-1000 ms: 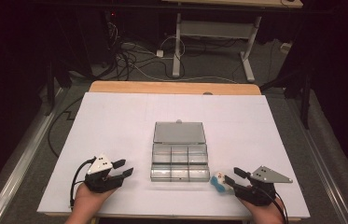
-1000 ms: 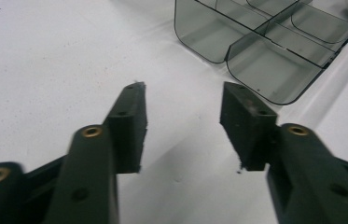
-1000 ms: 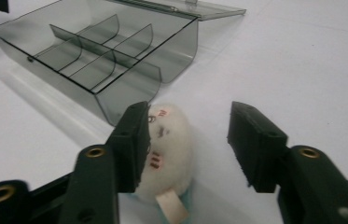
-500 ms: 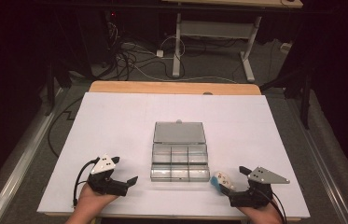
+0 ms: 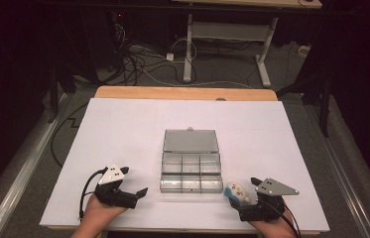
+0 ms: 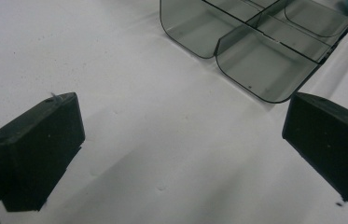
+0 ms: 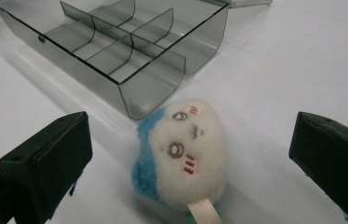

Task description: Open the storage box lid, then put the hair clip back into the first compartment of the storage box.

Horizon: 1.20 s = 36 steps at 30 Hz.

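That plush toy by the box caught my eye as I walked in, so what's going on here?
A person sits at a white table with tongs in each hand. The right tongs stand open around a small white and blue plush toy lying on the table, the pads not touching it; their jaws have just been opening. Just beyond it sits a clear compartment box, lid open, its visible compartments empty. The left tongs are open too, over bare table, their jaws also just opened.
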### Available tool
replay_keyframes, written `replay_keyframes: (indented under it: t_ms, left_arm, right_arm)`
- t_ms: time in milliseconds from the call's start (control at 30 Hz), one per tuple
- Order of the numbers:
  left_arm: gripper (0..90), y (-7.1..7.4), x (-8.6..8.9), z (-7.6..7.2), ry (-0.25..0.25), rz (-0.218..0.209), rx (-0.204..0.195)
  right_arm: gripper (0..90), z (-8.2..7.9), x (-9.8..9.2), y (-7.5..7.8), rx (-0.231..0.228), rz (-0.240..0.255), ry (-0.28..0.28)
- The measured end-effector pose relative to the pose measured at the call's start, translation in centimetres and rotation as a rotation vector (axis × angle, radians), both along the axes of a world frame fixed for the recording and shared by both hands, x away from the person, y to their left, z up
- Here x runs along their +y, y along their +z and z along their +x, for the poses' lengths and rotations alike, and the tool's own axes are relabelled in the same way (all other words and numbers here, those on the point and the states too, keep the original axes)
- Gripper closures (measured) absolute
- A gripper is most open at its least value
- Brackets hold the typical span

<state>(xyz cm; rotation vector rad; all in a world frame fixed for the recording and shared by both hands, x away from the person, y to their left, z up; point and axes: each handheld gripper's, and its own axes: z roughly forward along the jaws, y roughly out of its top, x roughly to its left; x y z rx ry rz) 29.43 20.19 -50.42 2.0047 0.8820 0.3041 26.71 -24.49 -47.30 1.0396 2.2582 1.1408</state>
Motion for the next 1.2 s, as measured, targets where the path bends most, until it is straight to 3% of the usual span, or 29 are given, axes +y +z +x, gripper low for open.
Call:
replay_keyframes:
  t_ms: [133,333,733,867,1200]
  left_arm:
    - [0.0,-0.1,0.3,0.2,0.019,-0.032,0.019]
    - [0.0,-0.1,0.3,0.0,0.013,-0.028,0.005]
    - [0.0,-0.1,0.4,-0.2,0.008,-0.042,-0.022]
    - [0.0,-0.1,0.5,-0.3,0.006,-0.049,-0.024]
    - [0.0,-0.1,0.5,-0.3,0.003,-0.049,-0.028]
  right_arm:
    - [3.7,0.3,0.5,-0.3,0.02,-0.039,0.008]
    - [11.3,0.6,0.8,-0.6,0.04,-0.076,0.007]
    - [36.6,0.7,1.6,-1.4,0.072,-0.139,0.031]
    - [44.4,0.7,1.4,-1.4,0.072,-0.127,0.025]
    - [49.2,0.7,1.4,-1.3,0.071,-0.124,0.022]
